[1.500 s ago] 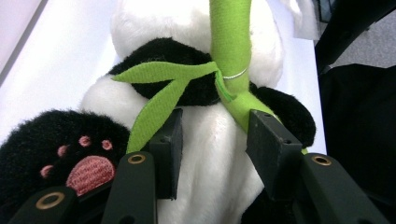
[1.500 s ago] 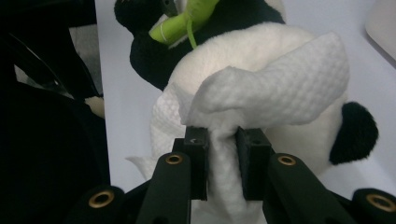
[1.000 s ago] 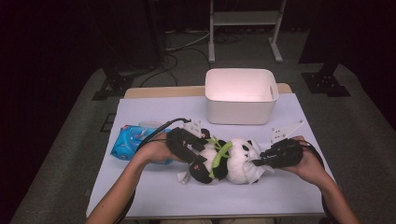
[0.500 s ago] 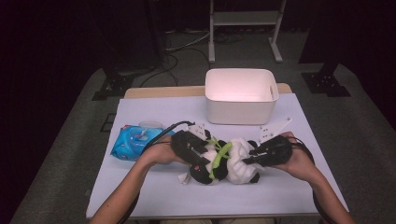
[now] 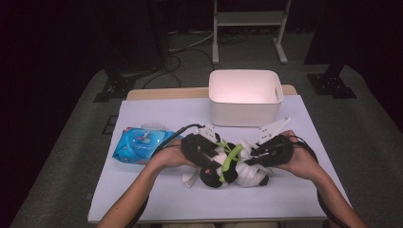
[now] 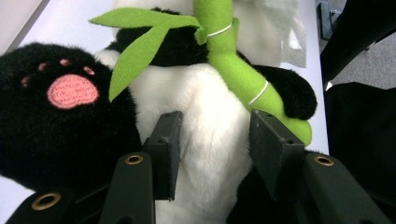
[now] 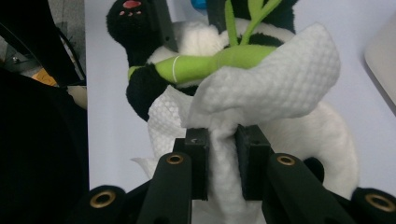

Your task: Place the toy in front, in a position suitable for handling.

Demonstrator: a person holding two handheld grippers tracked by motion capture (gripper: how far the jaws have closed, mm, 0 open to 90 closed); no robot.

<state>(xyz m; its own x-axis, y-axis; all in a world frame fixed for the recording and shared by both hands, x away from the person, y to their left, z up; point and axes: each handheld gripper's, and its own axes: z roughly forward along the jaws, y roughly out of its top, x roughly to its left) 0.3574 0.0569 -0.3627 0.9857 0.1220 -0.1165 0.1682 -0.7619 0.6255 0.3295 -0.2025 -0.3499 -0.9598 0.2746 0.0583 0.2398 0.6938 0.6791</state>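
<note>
Two grippers meet over a panda toy [image 5: 223, 166] lying at lower centre of the counter [image 5: 142, 199]. The left gripper [image 6: 212, 140] clasps the toy's white belly; the right gripper [image 7: 222, 140] is clenched on a white wipe [image 7: 271, 88] draped over the toy. A white bin [image 5: 244, 97] stands behind, a blue wipe pack [image 5: 138, 145] at left.

We saw the toy panda [image 5: 223, 166] lying mid-bench, wedged between the left gripper [image 5: 209, 148] and the right gripper [image 5: 259, 154], so no way through there. The white bin [image 5: 244, 102] stood just behind, blocking the far side. The blue wipes pack [image 5: 139, 145] sat near on the left. The bench [image 5: 157, 199] lay free along the near edge and at the far left.
</note>
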